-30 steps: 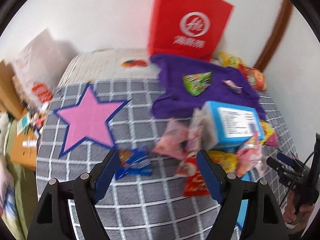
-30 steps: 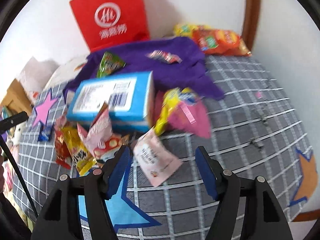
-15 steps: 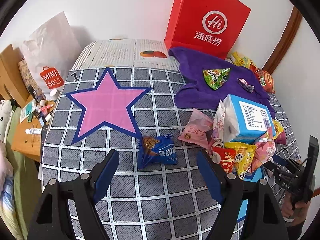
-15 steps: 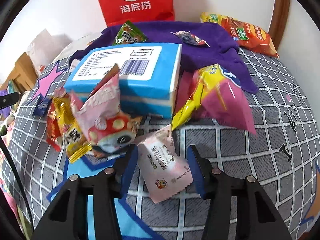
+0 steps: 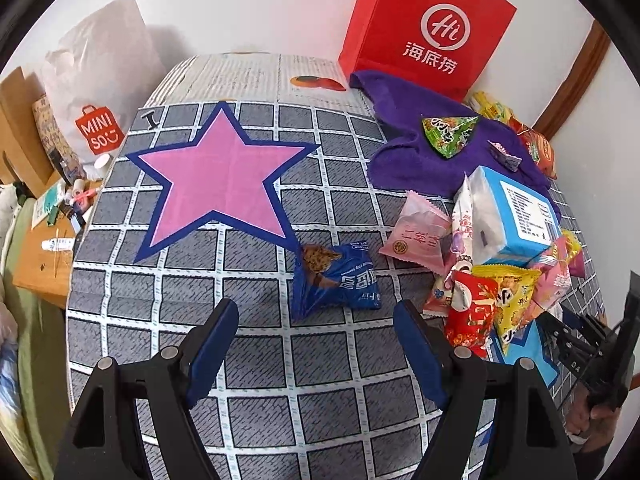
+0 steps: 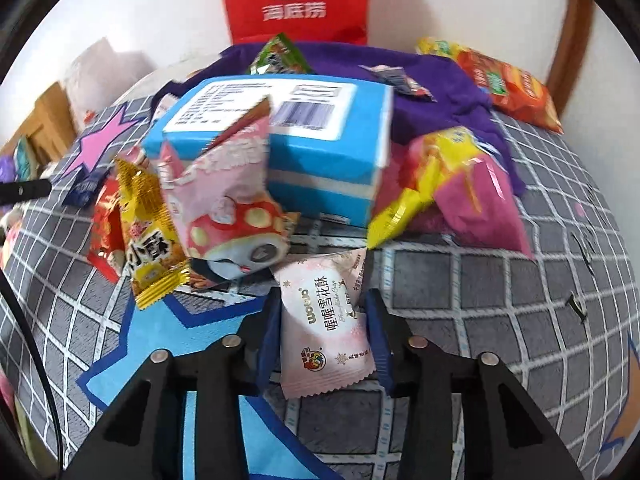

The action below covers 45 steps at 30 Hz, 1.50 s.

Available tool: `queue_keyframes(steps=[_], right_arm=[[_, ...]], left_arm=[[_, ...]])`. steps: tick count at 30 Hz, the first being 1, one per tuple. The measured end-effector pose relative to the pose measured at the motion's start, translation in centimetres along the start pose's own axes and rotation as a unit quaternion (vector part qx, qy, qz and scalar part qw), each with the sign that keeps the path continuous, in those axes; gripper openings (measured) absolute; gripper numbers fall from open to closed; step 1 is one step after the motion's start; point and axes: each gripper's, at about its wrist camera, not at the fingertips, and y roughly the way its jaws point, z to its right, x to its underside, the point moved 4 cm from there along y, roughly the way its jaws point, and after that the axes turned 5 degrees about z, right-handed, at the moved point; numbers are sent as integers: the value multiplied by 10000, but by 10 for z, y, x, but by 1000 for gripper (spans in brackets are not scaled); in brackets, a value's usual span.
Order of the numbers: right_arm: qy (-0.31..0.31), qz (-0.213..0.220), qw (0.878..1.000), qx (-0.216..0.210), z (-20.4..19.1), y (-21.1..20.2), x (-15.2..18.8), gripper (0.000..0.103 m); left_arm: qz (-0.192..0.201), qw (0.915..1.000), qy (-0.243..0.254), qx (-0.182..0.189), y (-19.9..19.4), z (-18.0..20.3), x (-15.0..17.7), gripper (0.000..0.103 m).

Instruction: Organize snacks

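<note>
Right gripper [image 6: 322,332] clamped on glossy pale-pink snack packet [image 6: 326,320], crimped edges, lying on grid-print quilt [image 6: 500,320]. Left gripper [image 5: 316,344] jaws wide, nothing between; crinkly blue foil packet [image 5: 336,282] just ahead. Beyond: blue cardboard box [image 6: 304,148] amid wrappers, purple fleecy cloth [image 5: 420,156], red paper bag [image 5: 428,28].

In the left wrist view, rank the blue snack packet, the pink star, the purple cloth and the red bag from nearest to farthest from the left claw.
1. Blue snack packet, just ahead of the left claw, slightly right.
2. Pink star, farther ahead, to the left.
3. Purple cloth, beyond, to the right.
4. Red bag, standing at the wall, far right.
</note>
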Motion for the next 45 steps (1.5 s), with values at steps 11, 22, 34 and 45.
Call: queue_keyframes(steps=[11,22,34,45], right_arm=[[482,94,9976,490,38,-17,19,39],[814,241,9939,699,37,-15,20,39],[754,547,9949,374,17,-63,6,38],[506,1026,9933,139,-7,-128,-21,38]], left_arm=[[-194,9993,271,-191,44,17,-1,78],[159,9960,610,-633,47,21,-1,50],[243,9987,437,119,-12,43,12,44],[586,9921,836,735,-74,112,11,44]])
